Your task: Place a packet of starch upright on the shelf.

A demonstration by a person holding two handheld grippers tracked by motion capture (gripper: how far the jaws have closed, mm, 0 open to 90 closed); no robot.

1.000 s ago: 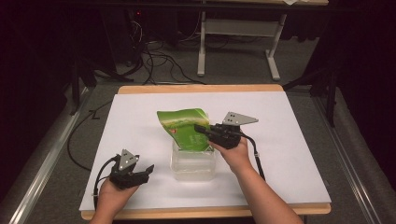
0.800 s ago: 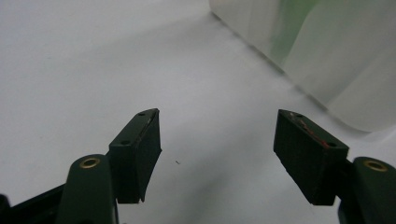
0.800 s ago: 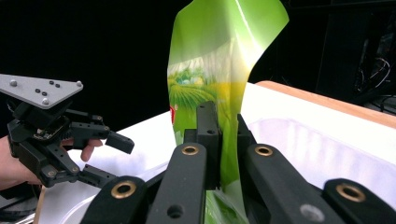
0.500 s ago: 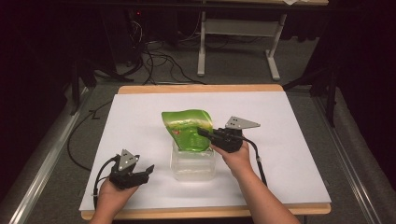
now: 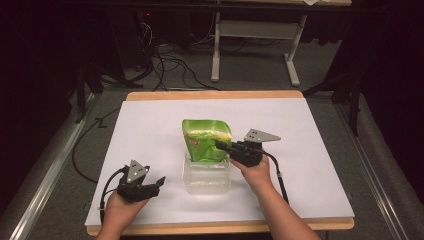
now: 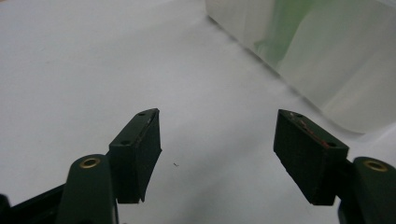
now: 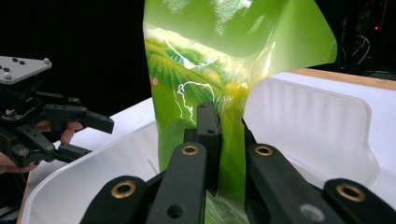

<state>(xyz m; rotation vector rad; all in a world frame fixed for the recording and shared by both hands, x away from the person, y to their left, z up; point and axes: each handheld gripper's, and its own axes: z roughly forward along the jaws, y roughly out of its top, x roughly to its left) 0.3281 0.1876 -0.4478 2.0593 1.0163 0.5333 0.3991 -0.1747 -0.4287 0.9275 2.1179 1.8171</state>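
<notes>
Worktop (image 5: pixel 150 125): rectangular, pale wooden edge showing along the far and near sides, top covered by a white matte sheet. The surface looks plain in the left gripper view (image 6: pixel 93 70), with one tiny dark speck.

Clear, soft-cornered rectangular plastic tub (image 5: pixel 206 176): sits directly on the white sheet, roughly central, slightly toward the near edge. Its translucent wall (image 6: pixel 327 70) meets the sheet with a thin shadow line; a green tint shows through it.

Left of the tub, toward the near edge, a hand with black tongs (image 5: pixel 152 184) is low over the sheet; whether it touches is unclear.

Beyond the far edge from the tub: grey floor (image 5: pixel 250 75) with dark cables and a pale metal frame.
</notes>
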